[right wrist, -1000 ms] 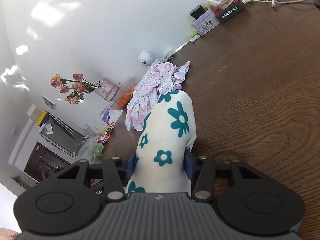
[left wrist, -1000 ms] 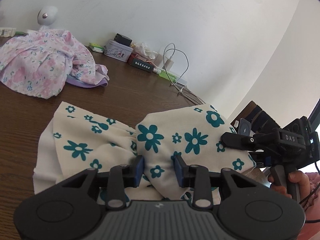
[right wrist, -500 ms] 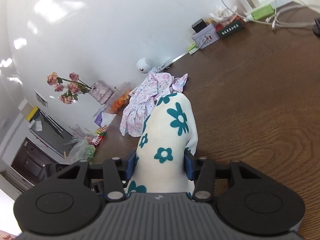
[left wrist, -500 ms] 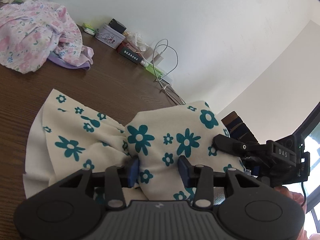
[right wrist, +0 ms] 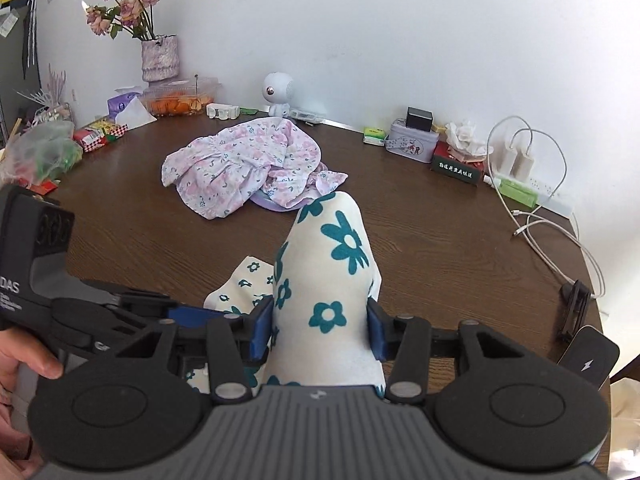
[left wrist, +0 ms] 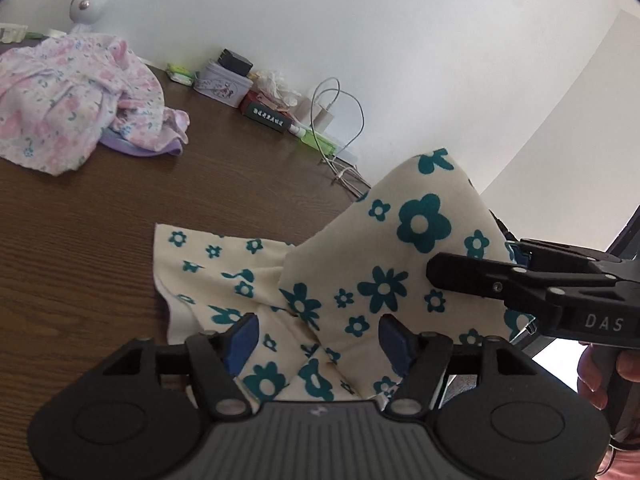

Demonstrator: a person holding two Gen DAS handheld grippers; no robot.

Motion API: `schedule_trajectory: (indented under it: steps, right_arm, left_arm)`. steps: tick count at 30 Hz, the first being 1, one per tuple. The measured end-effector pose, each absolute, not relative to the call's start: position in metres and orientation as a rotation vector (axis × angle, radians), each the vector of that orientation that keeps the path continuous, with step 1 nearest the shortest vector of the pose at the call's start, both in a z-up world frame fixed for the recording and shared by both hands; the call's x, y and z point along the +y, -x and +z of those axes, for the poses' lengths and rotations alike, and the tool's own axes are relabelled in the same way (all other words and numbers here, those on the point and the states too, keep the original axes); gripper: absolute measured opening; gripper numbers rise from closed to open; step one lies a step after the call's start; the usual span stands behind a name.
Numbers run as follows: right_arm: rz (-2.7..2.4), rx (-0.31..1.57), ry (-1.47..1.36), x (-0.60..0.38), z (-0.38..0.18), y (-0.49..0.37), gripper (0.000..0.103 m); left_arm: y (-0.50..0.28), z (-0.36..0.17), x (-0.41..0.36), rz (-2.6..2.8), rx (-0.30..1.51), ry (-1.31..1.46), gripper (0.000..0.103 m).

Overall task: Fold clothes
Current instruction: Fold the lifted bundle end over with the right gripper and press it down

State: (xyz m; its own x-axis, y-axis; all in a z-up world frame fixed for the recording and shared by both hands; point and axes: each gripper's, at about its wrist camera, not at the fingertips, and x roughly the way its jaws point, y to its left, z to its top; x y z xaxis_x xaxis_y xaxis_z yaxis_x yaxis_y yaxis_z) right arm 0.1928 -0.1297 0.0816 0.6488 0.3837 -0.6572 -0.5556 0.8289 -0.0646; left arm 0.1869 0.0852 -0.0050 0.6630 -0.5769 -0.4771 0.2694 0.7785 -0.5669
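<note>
Folding is mid-step: the right gripper (right wrist: 320, 330) pinches a raised bunch of the floral cloth (left wrist: 240, 276) above the table (left wrist: 80, 240). Left gripper (left wrist: 318, 338) fingers are spreading, cloth loose between them. Next: carry the held bunch across.

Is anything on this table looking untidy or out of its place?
Yes. The pink floral garment lies crumpled in a heap at the back of the table, not folded. The white charger cables trail loose across the right side. Nothing looks spilled or damaged.
</note>
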Motion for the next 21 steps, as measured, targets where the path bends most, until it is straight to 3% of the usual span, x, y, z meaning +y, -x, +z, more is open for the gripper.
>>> schedule_trajectory:
  steps: [8,21]
  right_arm:
    - [0.515,0.635,0.471,-0.062,0.075,-0.175,0.047]
    - [0.567,0.508,0.749,0.029,-0.013,-0.111,0.052]
  left_arm:
    - [-0.175,0.000,0.150,-0.388,0.609,0.599,0.062]
    - [-0.133,-0.009,0.229,-0.214,0.555,0.682,0.062]
